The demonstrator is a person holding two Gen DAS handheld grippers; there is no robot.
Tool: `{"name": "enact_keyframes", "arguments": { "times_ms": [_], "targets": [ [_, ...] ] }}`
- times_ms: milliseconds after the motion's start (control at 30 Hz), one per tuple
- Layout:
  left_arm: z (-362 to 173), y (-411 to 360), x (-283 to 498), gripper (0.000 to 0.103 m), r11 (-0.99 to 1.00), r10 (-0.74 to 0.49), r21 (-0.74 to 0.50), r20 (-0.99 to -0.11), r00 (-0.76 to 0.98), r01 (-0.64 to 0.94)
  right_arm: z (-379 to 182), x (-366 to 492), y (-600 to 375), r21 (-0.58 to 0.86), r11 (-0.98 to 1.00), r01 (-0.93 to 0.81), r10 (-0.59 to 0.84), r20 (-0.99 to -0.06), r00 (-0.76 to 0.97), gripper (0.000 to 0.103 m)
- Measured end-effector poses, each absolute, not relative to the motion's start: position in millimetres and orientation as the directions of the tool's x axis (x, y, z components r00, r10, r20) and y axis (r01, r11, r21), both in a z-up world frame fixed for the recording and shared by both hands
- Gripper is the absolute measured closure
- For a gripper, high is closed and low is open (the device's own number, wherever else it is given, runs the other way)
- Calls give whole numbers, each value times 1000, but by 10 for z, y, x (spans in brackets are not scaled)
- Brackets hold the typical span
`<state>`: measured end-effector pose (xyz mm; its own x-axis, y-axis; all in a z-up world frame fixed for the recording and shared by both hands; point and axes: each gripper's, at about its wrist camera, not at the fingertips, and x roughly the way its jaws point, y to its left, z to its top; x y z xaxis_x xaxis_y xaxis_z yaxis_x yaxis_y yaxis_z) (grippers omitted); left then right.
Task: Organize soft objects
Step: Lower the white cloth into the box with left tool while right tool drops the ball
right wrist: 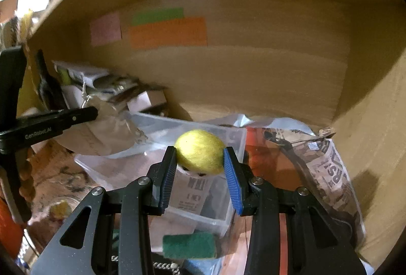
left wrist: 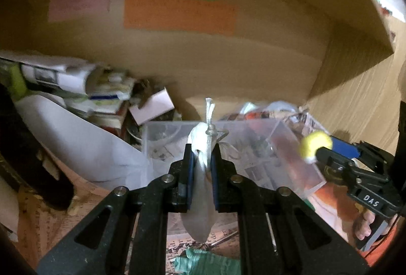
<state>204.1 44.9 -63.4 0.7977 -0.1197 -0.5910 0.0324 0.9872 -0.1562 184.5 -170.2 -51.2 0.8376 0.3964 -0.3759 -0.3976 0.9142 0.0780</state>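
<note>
Left gripper (left wrist: 202, 161), marked "GenRobot.AI", pinches the drawstring pouch (left wrist: 200, 199); right gripper (right wrist: 200, 163), marked "DAS", clamps the yellow ball (right wrist: 199, 151) above the clear bin (right wrist: 162, 123).

L gripper (left wrist: 202, 148) clamped tight on pouch (left wrist: 200, 199), fingers level, pointing fwd. R gripper (right wrist: 200, 161) pinching ball (right wrist: 199, 151) at its fingertips, jaws partly apart, held just to the right of L, hand (left wrist: 365, 224) under handle
</note>
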Motion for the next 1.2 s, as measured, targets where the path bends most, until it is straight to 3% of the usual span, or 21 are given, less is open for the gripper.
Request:
{"name": "enact_keyframes", "arguments": {
  "times_ms": [233, 433, 500, 567, 667, 733, 800, 933, 1200],
  "targets": [
    [-921, 389, 2337, 92, 987, -146, -155, -694, 705, 51, -733, 2181, -1506, 49, 908, -416, 383, -497, 778, 68],
    [-1029, 386, 2387, 91, 989, -139, -139, -724, 675, 55, -850, 2295, -1421, 33, 904, -427, 374, -546, 749, 67],
    [-1020, 387, 2380, 86, 990, -134, -132, -729, 671, 55, -853, 2294, -1413, 32, 905, -424, 370, -548, 750, 67],
    [-1000, 396, 2350, 69, 989, -138, -139, -727, 673, 53, -838, 2283, -1413, 26, 907, -419, 364, -546, 754, 66],
    [-914, 407, 2250, 56, 989, -131, -136, -704, 698, 49, -783, 2235, -1432, 19, 912, -409, 358, -525, 772, 58],
    [-831, 409, 2173, 53, 991, -124, -126, -684, 719, 52, -726, 2168, -1461, 19, 914, -405, 360, -497, 789, 45],
    [-742, 409, 2087, 49, 991, -121, -118, -665, 737, 56, -658, 2090, -1493, 18, 916, -401, 362, -470, 805, 39],
    [-538, 409, 1845, 29, 994, -98, -96, -606, 789, 50, -521, 1874, -1595, 24, 918, -395, 370, -403, 837, 23],
    [-350, 374, 1274, 12, 997, -76, -48, -526, 847, 60, -382, 1297, -1740, 26, 913, -407, 397, -285, 872, 10]
  ]
}}
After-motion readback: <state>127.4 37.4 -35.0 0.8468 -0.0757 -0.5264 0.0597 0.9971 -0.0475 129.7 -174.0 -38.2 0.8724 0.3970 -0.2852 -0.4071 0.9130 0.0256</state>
